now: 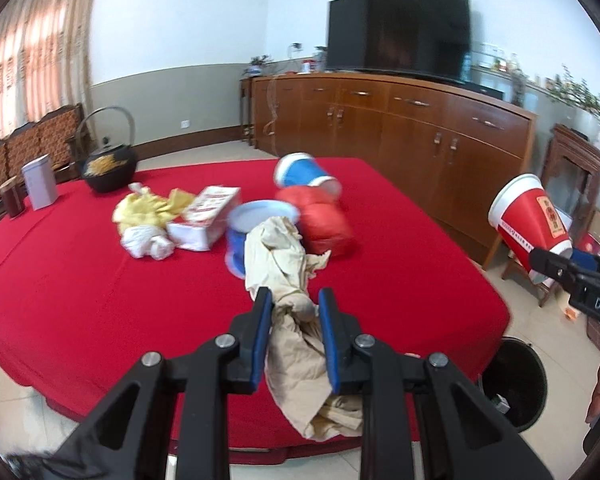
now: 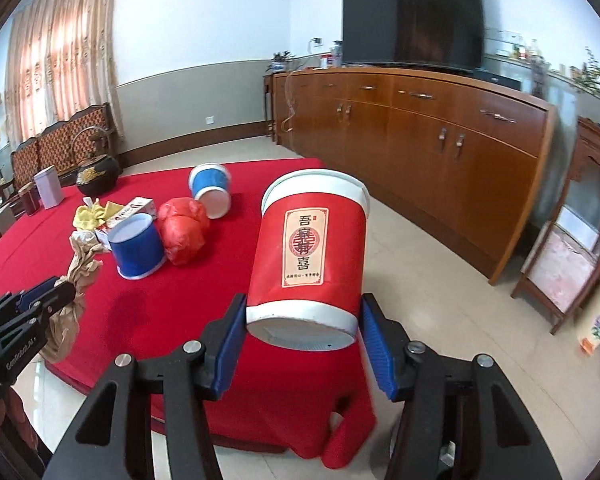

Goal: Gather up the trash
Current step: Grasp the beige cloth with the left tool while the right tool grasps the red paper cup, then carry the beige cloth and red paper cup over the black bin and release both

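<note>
The red paper cup [image 2: 308, 256] is clamped near its base between the blue pads [image 2: 231, 344] of the right gripper [image 2: 302, 344], lifted clear of the red tablecloth [image 2: 148, 320]; its long axis runs along the fingers, white bottom toward the camera and open rim tipped up and away toward the wooden sideboard [image 2: 420, 132], label facing up. In the left wrist view the same cup hangs at the right edge, off the table's side, rim up and to the left. The left gripper [image 1: 296, 320] is clenched on a crumpled beige paper wad [image 1: 296, 336], which lies lengthwise between the fingers, its far end reaching toward the table's middle and its near end drooping below the pads over the table's near edge. On the cloth remain a blue cup [image 1: 256, 232] standing tilted with its open mouth up, nothing visible inside, a second blue cup [image 1: 304, 172] on its side behind it, a red crumpled bag [image 1: 324, 224] between them, a white carton [image 1: 204, 220] lying flat, a yellow wrapper [image 1: 148, 208] and a white crumpled tissue [image 1: 148, 242]. At the far left corner stand a black iron kettle [image 1: 108, 164], a pale tin [image 1: 40, 186] and a dark jar [image 1: 12, 200]. A black bin [image 1: 516, 384] stands on the floor by the table's right corner; something small and pale lies in it, too dim to name
</note>
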